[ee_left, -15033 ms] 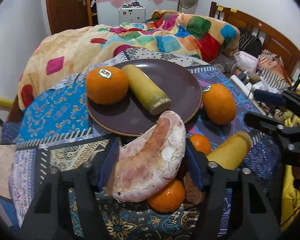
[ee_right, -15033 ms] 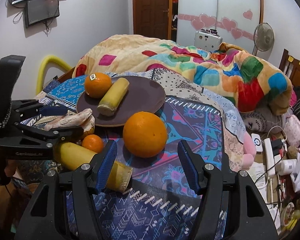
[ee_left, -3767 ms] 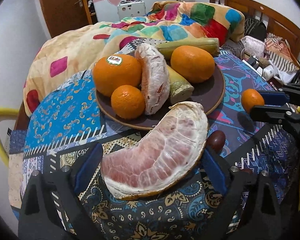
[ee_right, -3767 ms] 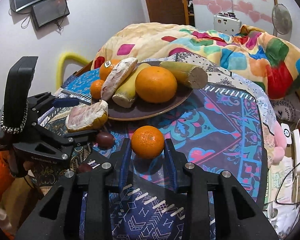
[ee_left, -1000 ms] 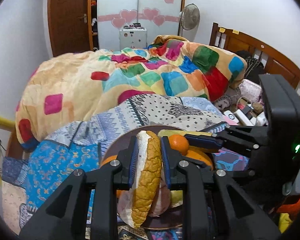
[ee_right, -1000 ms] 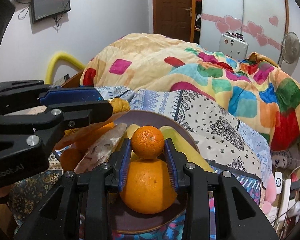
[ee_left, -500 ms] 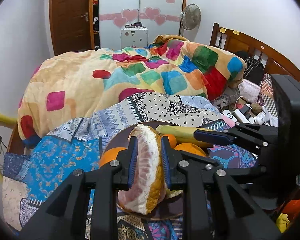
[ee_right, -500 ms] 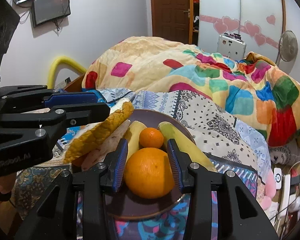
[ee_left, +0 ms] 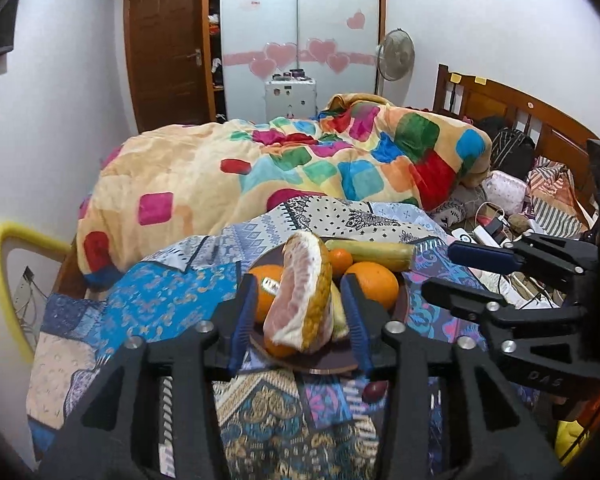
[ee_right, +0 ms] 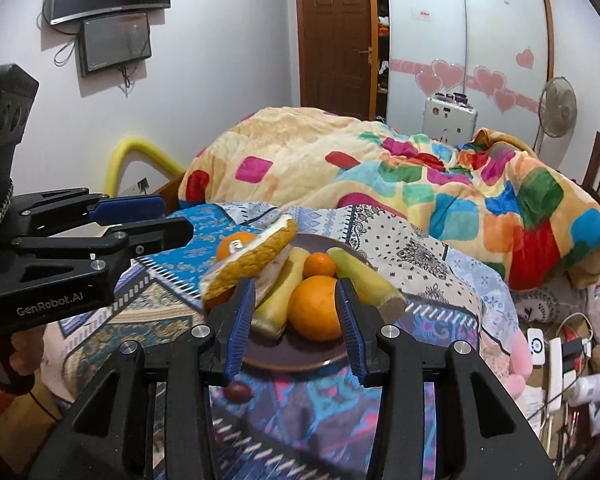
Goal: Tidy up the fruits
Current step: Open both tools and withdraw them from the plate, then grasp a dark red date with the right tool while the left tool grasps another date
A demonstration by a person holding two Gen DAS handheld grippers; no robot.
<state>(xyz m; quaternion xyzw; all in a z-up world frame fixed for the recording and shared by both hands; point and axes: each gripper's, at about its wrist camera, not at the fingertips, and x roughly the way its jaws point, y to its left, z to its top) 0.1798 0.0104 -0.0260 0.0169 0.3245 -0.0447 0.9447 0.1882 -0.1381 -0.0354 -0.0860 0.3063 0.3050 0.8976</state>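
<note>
A dark plate (ee_left: 403, 305) on the patterned cloth holds two big oranges (ee_left: 371, 283), a small orange (ee_left: 339, 261), pale green-yellow stalks (ee_left: 374, 253) and pomelo pieces. A pomelo wedge (ee_left: 302, 312) with pink flesh and yellow rind lies on top of the pile. My left gripper (ee_left: 300, 322) is open, drawn back, its fingers apart from the wedge. My right gripper (ee_right: 296, 318) is open and empty, in front of the plate (ee_right: 284, 350). The wedge (ee_right: 252, 262), big orange (ee_right: 314, 308) and small orange (ee_right: 319, 265) show in the right wrist view. A dark round fruit (ee_right: 237, 391) lies on the cloth before the plate.
A colourful quilt (ee_left: 300, 168) is heaped behind the plate. Chargers and clutter (ee_right: 556, 356) lie to the right by the wooden headboard (ee_left: 512, 112). A yellow tube (ee_left: 4, 280) stands at the left.
My left gripper has opened, let go of the pomelo wedge on the pile and drawn back. My right gripper, which released the small orange, has also pulled back and opened wider.
</note>
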